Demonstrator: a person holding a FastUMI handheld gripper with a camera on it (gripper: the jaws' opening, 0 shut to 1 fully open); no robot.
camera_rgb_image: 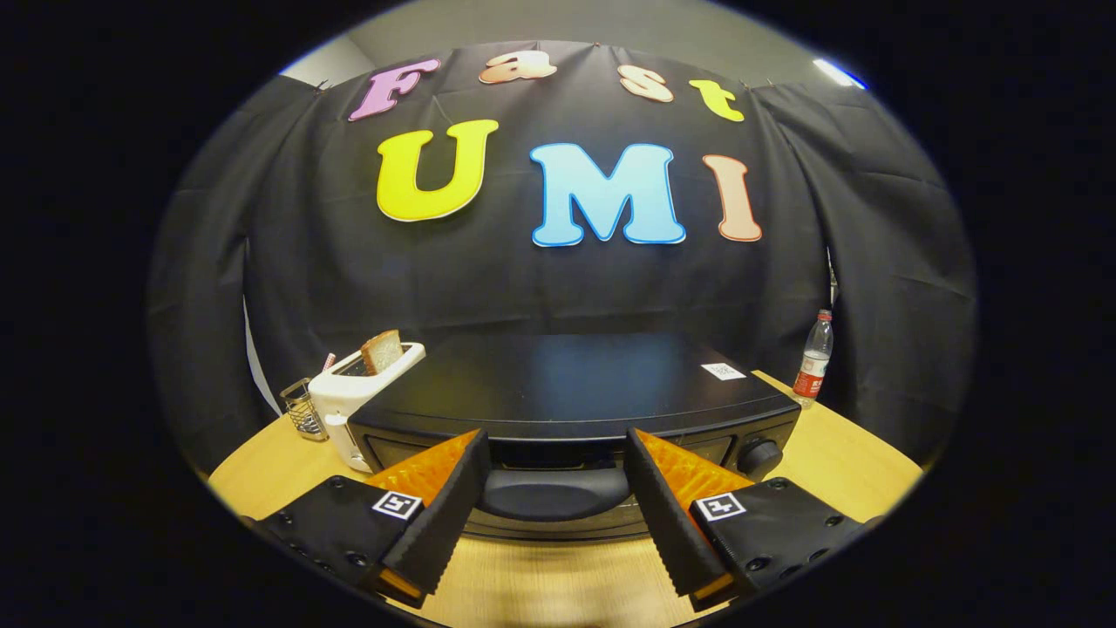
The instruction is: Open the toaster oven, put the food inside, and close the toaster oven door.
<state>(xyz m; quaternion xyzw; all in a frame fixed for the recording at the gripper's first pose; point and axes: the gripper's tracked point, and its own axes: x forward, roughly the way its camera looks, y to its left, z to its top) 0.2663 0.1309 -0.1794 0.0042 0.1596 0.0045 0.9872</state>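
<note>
I see the toaster oven (575,384) just ahead of my gripper (551,453), its door handle (554,493) lying between the spread fingers, untouched. I judge the handle stiff and smooth and the door hinged, so I'd take it mid-bar. My gripper is level, aimed straight at the door above the worktop (558,580).

The camera rode on the gripper (555,462) and looked forward along its two spread fingers. It sat low and close to the toaster oven (575,392), facing its front, slightly from above.
</note>
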